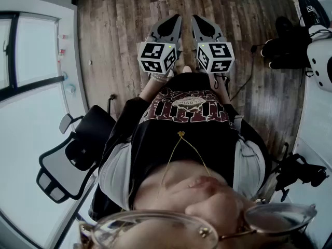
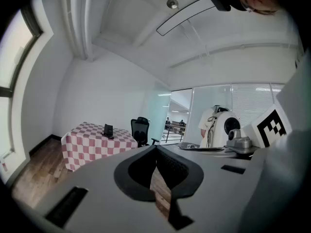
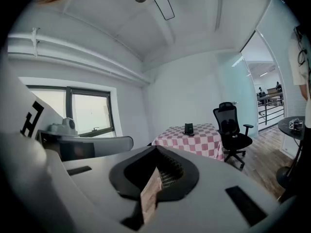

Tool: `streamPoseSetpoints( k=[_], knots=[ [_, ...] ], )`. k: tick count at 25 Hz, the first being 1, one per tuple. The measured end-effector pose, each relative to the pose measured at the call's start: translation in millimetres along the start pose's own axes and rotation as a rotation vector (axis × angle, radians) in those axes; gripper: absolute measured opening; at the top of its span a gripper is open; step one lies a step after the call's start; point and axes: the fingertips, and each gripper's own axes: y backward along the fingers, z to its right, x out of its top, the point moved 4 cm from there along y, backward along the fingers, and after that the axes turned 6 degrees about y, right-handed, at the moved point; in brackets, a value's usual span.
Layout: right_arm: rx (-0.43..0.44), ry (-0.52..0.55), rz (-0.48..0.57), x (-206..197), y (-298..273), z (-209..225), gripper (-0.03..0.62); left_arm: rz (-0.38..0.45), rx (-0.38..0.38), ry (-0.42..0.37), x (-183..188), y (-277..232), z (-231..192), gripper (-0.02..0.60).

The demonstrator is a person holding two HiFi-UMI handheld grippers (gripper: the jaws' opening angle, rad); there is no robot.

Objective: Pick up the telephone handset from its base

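A small dark telephone point(image 2: 108, 130) stands on a table with a red-and-white checked cloth point(image 2: 82, 147) far across the room. The right gripper view shows the same telephone point(image 3: 189, 129) on that table point(image 3: 206, 142); handset and base cannot be told apart at this distance. In the head view, my left gripper point(image 1: 175, 18) and right gripper point(image 1: 196, 19) are held side by side in front of the person's chest, over wooden floor. Both point roughly level toward the table. Each has its jaw tips together with nothing between them.
A black office chair point(image 2: 141, 130) stands right of the checked table and appears as the chair point(image 3: 234, 130) in the right gripper view. Another office chair point(image 1: 72, 154) is close at the person's left. A white machine point(image 2: 224, 126) stands to the right. Windows line the left wall.
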Motion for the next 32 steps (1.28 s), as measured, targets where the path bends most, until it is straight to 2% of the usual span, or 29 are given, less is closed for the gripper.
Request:
streamPoseSetpoints(
  k=[10,20,32],
  knots=[
    [0.02,-0.018,0.007,-0.9,3.5,5.9,0.017,-0.008,0.009,0.004,-3.3,-5.1,6.0,0.011],
    [0.063,-0.036,0.018,-2.7,7.1,36.4,0.017,-0.022,0.016,-0.001,-9.6,-28.8,22.8,0.011],
    [0.11,-0.064,-0.006,-6.4,-1.1,50.9,0.017,0.002,0.055,0.022,-7.9,-42.8,24.2,0.011]
  ],
)
